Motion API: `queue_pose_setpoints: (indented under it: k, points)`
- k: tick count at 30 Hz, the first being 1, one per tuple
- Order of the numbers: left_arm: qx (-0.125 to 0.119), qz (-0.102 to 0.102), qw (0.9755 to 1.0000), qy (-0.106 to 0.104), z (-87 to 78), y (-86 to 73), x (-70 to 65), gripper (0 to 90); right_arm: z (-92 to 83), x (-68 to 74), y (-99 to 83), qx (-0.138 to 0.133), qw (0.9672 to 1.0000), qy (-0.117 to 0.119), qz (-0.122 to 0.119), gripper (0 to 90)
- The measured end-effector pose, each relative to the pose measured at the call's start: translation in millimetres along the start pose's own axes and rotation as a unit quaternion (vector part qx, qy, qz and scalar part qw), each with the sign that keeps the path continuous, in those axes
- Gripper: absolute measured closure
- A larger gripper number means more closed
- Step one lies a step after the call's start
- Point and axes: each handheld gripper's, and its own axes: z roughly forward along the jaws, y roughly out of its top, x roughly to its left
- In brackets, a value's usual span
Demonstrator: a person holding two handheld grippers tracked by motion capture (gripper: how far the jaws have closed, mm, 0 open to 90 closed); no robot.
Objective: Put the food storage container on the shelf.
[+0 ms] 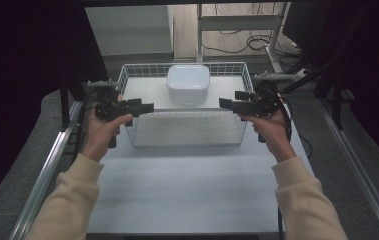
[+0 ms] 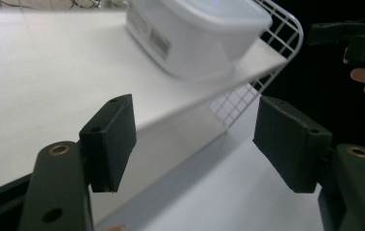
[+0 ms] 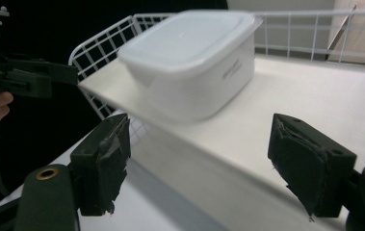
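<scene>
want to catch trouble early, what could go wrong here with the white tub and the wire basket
1. The white tub sits on a board laid across the wire basket; bumping the rim might shift the board and slide the tub.
2. The left tongs and right tongs are open at opposite basket sides, empty; closing unevenly could tilt the basket.
3. The tub's lid looks smooth, so a grip there may slip.

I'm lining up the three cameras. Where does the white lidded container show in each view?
High view: white lidded container top centre, at the back of the wire basket.
Left gripper view: container at the top, right of centre.
Right gripper view: container upper centre.
Shared landmark: the basket's white wire wall.
</scene>
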Motion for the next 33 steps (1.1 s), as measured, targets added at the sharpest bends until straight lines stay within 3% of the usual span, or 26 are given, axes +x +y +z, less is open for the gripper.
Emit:
queue_pose_setpoints:
  k: [3,6,10,13,18,26,33]
  points:
    - [0.001,0.011,0.9999,0.001,-12.4,-19.9,-8.9,31.2,-13.2,7.6,-16.6,-0.001,0.9999,-0.001,-0.013,23.2]
    - [0.002,0.020,0.9998,-0.002,-22.4,-41.0,-15.0,31.1,-26.2,16.4,-36.6,0.005,0.9991,-0.010,-0.041,23.2]
    - [0.021,0.026,0.9994,-0.001,-24.8,-71.5,-17.3,30.8,-43.5,22.9,-69.0,0.001,0.9974,-0.025,-0.067,23.5]
    - [0.042,0.031,0.9986,0.008,-21.2,-96.2,-16.3,30.4,-50.9,22.9,-92.1,0.002,0.9972,-0.029,-0.069,23.5]
    - [0.075,0.043,0.9953,0.043,-14.2,-133.2,-13.8,29.8,-55.2,18.4,-137.7,0.010,0.9981,-0.030,-0.054,23.7]
    - [0.084,0.046,0.9933,0.065,-15.3,-159.6,-13.6,28.9,-43.1,9.3,-182.8,0.056,0.9959,-0.048,-0.052,23.7]
    - [0.071,0.043,0.9941,0.070,-14.7,-161.5,-12.6,28.6,-43.3,9.9,-184.4,0.048,0.9958,-0.053,-0.057,23.4]
